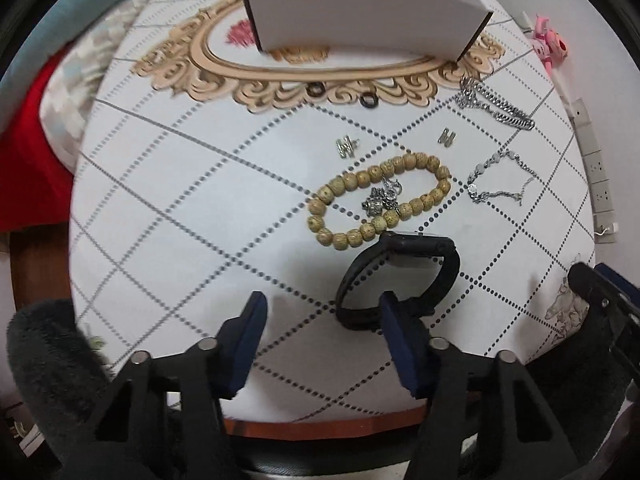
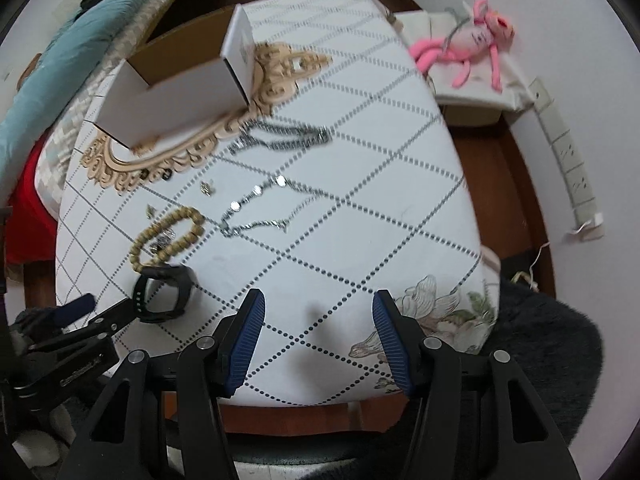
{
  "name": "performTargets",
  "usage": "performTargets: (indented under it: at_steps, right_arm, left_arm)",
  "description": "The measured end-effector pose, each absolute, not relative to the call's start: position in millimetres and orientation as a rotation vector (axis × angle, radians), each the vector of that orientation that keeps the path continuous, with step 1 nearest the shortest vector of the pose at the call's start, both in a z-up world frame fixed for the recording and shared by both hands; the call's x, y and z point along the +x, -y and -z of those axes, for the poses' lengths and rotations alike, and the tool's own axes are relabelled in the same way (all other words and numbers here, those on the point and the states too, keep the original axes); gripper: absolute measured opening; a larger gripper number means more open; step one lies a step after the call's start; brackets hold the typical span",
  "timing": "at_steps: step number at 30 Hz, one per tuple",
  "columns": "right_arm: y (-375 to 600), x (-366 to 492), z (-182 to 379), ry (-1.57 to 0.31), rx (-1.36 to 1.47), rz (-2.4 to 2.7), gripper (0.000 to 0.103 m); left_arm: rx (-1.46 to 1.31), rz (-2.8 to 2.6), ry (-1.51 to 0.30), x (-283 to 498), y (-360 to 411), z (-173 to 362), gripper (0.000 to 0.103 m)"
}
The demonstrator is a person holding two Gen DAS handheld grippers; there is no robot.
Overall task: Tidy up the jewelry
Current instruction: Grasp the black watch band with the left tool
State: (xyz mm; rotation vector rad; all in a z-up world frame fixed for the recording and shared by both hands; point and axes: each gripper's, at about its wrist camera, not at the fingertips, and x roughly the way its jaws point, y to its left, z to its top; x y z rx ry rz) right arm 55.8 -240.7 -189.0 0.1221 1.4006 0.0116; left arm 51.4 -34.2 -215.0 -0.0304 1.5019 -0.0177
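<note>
A black watch point(image 1: 396, 276) stands on its strap on the white cloth, just ahead of my open left gripper point(image 1: 322, 312); the right finger point(image 1: 396, 320) overlaps the strap's near end. Behind the watch lies a wooden bead bracelet point(image 1: 376, 198) with a small silver piece point(image 1: 382, 198) inside it. Two silver clips point(image 1: 347, 147) point(image 1: 447, 136), two dark rings point(image 1: 316, 88) point(image 1: 368, 100), a thick chain point(image 1: 496, 104) and a thin disc necklace point(image 1: 500, 178) lie further out. My right gripper point(image 2: 318, 316) is open and empty over bare cloth; the watch point(image 2: 162, 294) is to its left.
An open white cardboard box point(image 1: 360, 12) stands at the far side on the cloth's ornate gold print; it also shows in the right wrist view point(image 2: 176, 92). A pink plush toy point(image 2: 472, 46) and a power strip point(image 2: 568, 160) lie beyond the table's right edge. Bedding point(image 2: 60, 60) lies left.
</note>
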Motion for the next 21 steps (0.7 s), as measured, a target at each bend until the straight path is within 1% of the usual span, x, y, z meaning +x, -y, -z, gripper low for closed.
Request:
performTargets:
  at_steps: [1,2,3,4,5,6,11,18,20,21]
  right_arm:
    - [242.3,55.9,192.4,-1.409,0.130,-0.013,0.058]
    - [242.3,55.5,194.6,-1.413,0.136,-0.016,0.058]
    - [242.8,55.5,196.3,-1.414,0.139,-0.017,0.058]
    - [242.8,56.0,197.8,-1.417,0.139,-0.016,0.058]
    - [242.8,56.3,199.2,-1.418,0.143,-0.017,0.058]
    - [243.7,57.6,199.8,-1.419,0.148,-0.019,0.058]
    - [240.5,63.6,199.7,-1.418,0.161,-0.039,0.058]
    - [210.6,81.6,195.5,-1.398,0.213,-0.153,0.057]
    - [196.5,88.3,197.1,-1.395,0.216,-0.181,0.055]
    - [186.9,93.1,199.0,-1.391,0.216,-0.198,0.051]
  left_arm:
    - [-0.038,0.022,-1.503,51.4,35.3,217.3,0.045]
    - [-0.042,0.025,-1.502,51.5,35.8,218.5,0.037]
    - [-0.049,0.032,-1.499,51.4,36.7,220.6,0.026]
    - [-0.053,0.038,-1.499,51.3,37.6,222.1,0.020]
    - [-0.051,0.041,-1.496,50.8,38.5,223.6,0.011]
    - [-0.041,0.038,-1.482,50.0,39.9,223.1,0.006]
    - [-0.016,0.036,-1.448,48.0,39.2,216.6,0.003]
    - [-0.016,-0.020,-1.391,40.0,2.2,178.9,0.002]
    - [-0.013,-0.052,-1.371,41.6,-10.9,171.8,0.002]
    - [-0.009,-0.071,-1.363,42.8,-17.4,170.4,0.002]
